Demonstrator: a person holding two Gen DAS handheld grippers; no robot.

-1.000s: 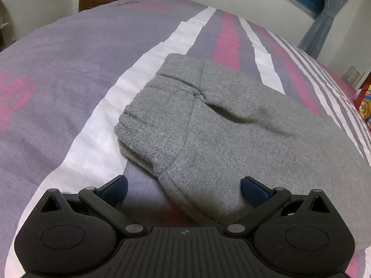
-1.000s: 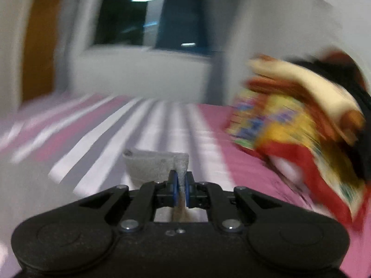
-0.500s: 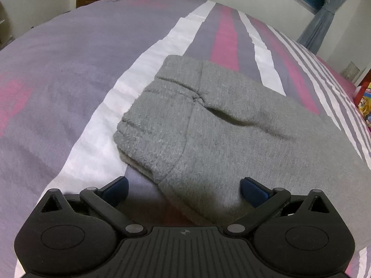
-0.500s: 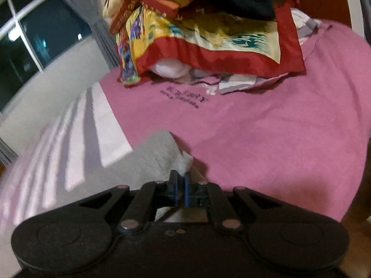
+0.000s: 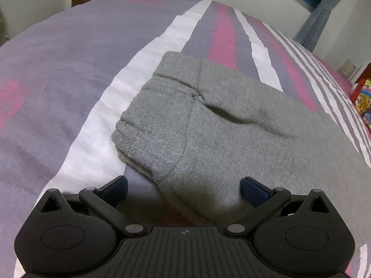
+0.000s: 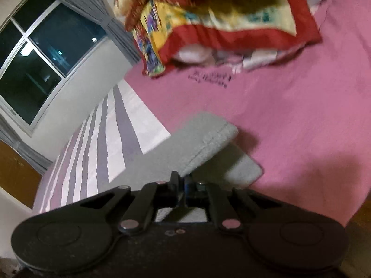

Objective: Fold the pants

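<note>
Grey sweatpants (image 5: 220, 125) lie on the striped bedspread (image 5: 69, 69), waistband end toward the near left in the left wrist view. My left gripper (image 5: 184, 188) is open, its blue fingertips (image 5: 116, 186) astride the near edge of the pants, holding nothing. In the right wrist view my right gripper (image 6: 182, 183) is shut on the grey leg hem (image 6: 208, 136) and holds it lifted a little above the pink sheet (image 6: 289, 115). A second hem layer (image 6: 241, 169) lies under it.
A pile of colourful bedding with a red border (image 6: 220, 23) sits on the pink sheet beyond the hem. A dark window (image 6: 39, 60) with grey curtains stands at the left. The bed's edge (image 6: 357, 208) drops off at the right.
The right gripper has swung from facing the window to facing the bedding pile, carrying the hem with it. The left gripper has crept slightly forward and stays open.
</note>
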